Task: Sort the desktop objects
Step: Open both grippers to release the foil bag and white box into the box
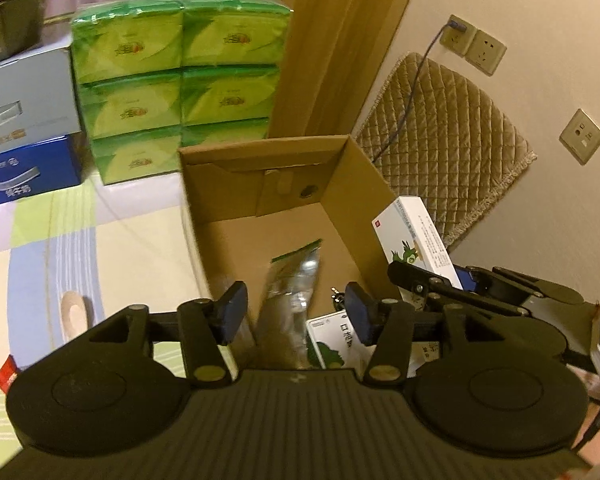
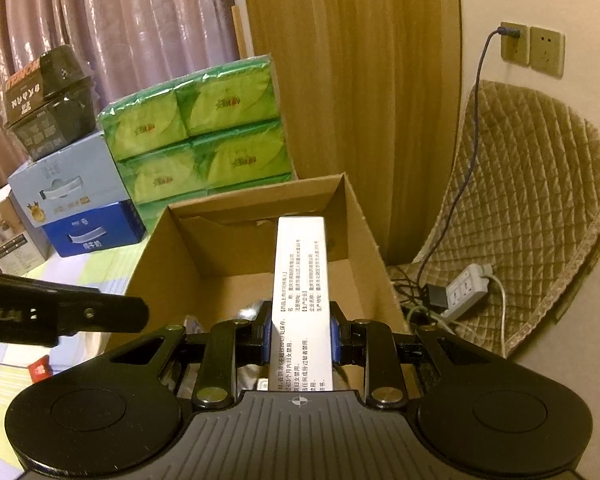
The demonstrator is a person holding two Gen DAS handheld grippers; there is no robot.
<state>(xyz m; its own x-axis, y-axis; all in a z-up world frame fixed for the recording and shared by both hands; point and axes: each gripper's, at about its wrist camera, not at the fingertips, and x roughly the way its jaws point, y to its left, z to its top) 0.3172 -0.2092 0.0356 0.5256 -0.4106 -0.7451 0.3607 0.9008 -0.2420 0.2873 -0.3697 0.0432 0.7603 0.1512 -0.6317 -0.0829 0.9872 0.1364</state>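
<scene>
An open cardboard box (image 1: 352,192) (image 2: 160,248) stands on the table. Inside it lie a silver foil packet with a green top (image 1: 292,296) and a white-and-green medicine box (image 1: 332,344). My left gripper (image 1: 296,312) hovers over the box's near side, open, nothing between its blue pads. My right gripper (image 2: 300,338) is shut on a white medicine box (image 2: 302,280) with printed text, held above the cardboard box. In the left wrist view that held box (image 1: 416,240) shows at the right, over the carton's right wall.
Green tissue packs (image 1: 176,80) (image 2: 204,136) are stacked behind the box; blue and grey cartons (image 1: 24,136) (image 2: 80,208) stand to their left. A red packet (image 1: 6,374) (image 2: 40,368) lies on the striped tablecloth. A quilted chair (image 2: 532,200), power strip (image 2: 464,290) and wall sockets stand right.
</scene>
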